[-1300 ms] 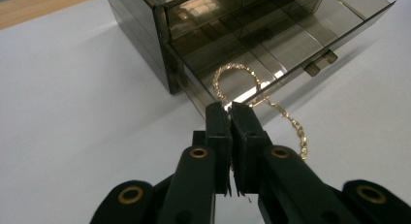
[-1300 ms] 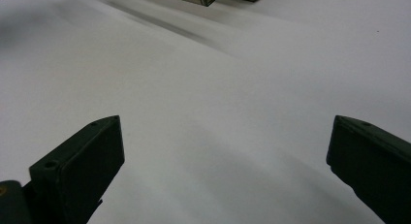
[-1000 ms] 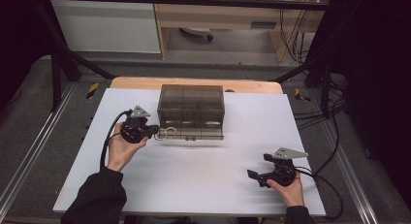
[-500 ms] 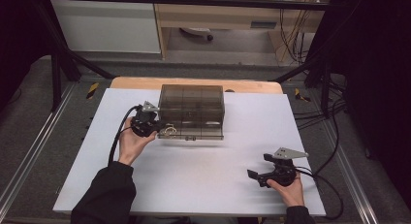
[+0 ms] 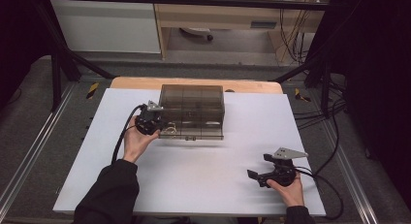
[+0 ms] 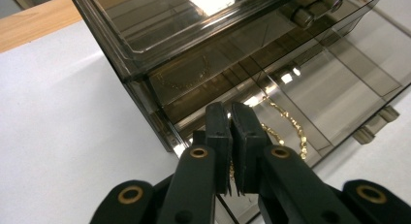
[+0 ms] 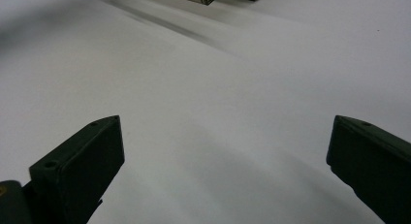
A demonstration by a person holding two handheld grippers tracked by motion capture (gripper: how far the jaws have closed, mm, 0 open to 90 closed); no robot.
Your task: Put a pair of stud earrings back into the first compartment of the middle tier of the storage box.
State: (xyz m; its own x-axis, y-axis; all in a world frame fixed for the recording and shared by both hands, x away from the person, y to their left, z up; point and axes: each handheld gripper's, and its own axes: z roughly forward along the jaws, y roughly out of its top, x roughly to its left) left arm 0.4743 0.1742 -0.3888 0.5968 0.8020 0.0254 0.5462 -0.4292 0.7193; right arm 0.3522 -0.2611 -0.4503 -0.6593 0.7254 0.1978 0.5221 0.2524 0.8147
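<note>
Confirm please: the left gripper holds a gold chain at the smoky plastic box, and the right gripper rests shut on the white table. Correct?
Not quite. The right gripper is open; the right gripper view shows its jaws wide apart over the white table. The rest stands.

1. I sit at a white tabletop point(image 5: 203, 185) laid over a wooden board point(image 5: 145, 83); bright light glares off its surface.
2. Grey floor point(image 5: 29, 136) surrounds me, crossed by metal rails point(image 5: 34, 151) and black frame bars point(image 5: 58, 64).
3. Ahead stand a white cabinet point(image 5: 106, 25) and a pale wooden shelf unit point(image 5: 218, 15); cables point(image 5: 291, 35) hang at right; darkness edges both sides.
</note>
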